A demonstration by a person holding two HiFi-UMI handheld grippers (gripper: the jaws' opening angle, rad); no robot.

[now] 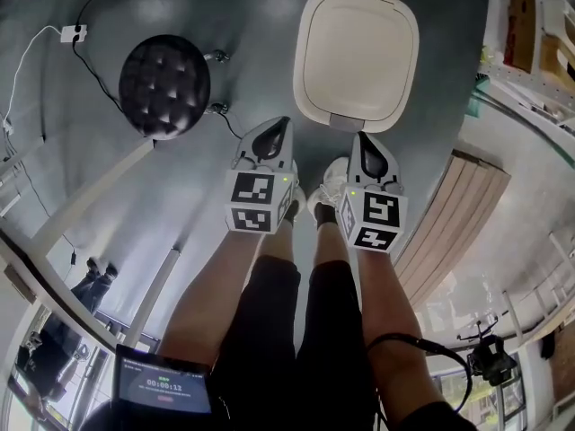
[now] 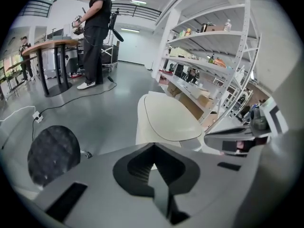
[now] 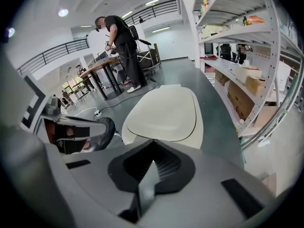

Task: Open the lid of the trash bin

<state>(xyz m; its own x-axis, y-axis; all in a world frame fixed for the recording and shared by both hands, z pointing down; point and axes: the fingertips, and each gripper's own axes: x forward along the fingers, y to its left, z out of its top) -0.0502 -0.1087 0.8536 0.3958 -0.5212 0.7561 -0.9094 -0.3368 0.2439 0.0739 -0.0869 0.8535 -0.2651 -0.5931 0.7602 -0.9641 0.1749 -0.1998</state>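
Observation:
The trash bin (image 1: 357,52) is a cream, rounded-square bin standing on the grey floor, and its lid lies flat and shut. A small grey pedal (image 1: 346,121) sticks out at its near edge. My left gripper (image 1: 284,122) is shut with nothing in it, short of the bin and to the left of the pedal. My right gripper (image 1: 361,136) is also shut and empty, just below the pedal. Neither touches the bin. The left gripper view shows the bin (image 2: 168,118) beyond the closed jaws of the left gripper (image 2: 153,145). The right gripper view shows the lid (image 3: 164,110) beyond the right gripper (image 3: 153,140).
A black tufted stool (image 1: 164,85) stands left of the bin. A white power strip (image 1: 72,32) with cables lies far left. A slatted wooden panel (image 1: 454,214) and white shelving (image 1: 530,25) line the right. My shoes (image 1: 328,187) are under the grippers. A person (image 2: 95,27) stands by a far table.

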